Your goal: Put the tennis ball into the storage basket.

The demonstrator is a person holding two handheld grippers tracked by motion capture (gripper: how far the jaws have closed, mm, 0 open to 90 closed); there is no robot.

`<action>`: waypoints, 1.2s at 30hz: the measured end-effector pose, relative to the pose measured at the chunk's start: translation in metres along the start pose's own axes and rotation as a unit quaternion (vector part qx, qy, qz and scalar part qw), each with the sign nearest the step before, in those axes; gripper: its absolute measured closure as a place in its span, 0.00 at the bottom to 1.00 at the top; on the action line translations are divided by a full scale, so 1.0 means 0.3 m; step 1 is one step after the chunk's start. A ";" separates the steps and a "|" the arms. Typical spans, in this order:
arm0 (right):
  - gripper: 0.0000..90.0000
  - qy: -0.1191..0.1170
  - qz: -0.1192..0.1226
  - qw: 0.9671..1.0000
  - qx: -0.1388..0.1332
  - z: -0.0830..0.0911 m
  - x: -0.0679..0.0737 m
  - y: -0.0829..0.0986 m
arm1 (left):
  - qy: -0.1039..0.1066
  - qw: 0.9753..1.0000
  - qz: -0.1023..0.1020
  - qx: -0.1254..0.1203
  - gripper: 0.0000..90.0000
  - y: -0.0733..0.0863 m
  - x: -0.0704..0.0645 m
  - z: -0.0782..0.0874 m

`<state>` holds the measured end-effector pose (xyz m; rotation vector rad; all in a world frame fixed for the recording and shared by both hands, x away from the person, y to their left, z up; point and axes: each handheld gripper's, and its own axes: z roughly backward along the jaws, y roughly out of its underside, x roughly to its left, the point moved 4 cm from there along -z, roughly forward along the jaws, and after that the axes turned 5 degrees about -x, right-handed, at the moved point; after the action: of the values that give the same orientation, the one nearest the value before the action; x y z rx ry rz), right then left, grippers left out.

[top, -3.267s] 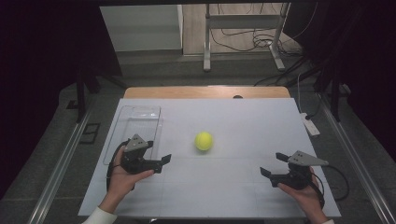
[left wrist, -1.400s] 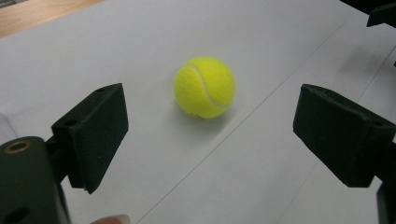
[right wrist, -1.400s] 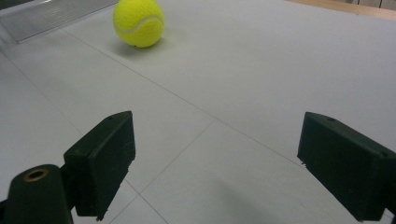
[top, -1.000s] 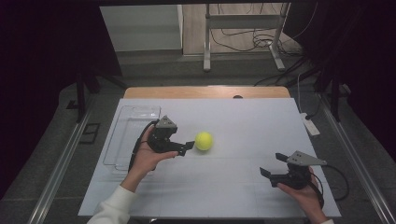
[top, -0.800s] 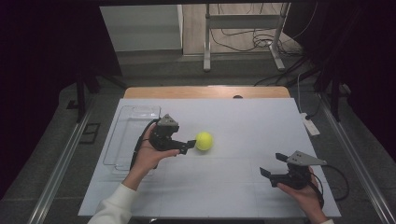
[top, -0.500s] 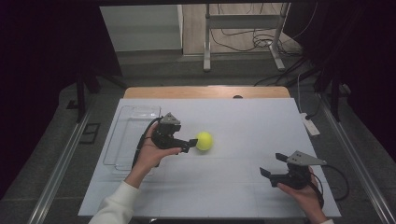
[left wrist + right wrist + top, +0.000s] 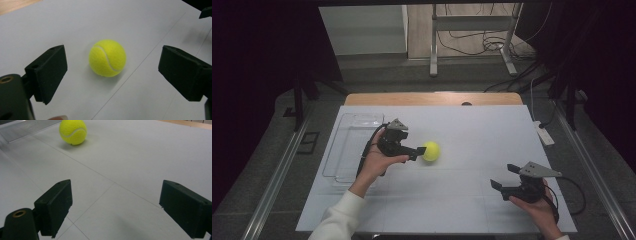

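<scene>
The left gripper [image 7: 112, 75], jaws spread wide, lines up on the fuzzy yellow tennis ball [image 7: 430, 151] resting mid-table just right of the clear plastic tray [image 7: 349, 150], seemingly to straddle it, while the right gripper [image 7: 507, 177], likewise agape, idles near-right.

You wear a white long sleeve [image 7: 339, 215] on your left arm, and each hand carries a black two-jaw gripper, the left gripper [image 7: 418, 151] and the right gripper [image 7: 502, 176], each topped by a grey three-cornered plate, with blocky black jaws, a brass-ringed screw hole, and a trailing black cable.
</scene>
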<state>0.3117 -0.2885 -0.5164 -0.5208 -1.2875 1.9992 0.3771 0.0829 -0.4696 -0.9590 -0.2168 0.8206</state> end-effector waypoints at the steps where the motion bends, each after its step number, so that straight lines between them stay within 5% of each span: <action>1: 0.13 0.000 0.000 1.000 0.000 0.000 -0.001 0.000 | 0.000 1.000 0.000 0.001 0.11 0.000 0.001 -0.003; 36: 0.13 -0.001 0.001 1.000 0.001 -0.002 -0.001 0.000 | 0.016 0.998 0.004 0.058 0.09 -0.021 0.012 -0.161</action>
<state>0.3121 -0.2885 -0.5167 -0.5197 -1.2868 2.0013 0.4073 0.0527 -0.4932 -0.8633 -0.1372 0.8153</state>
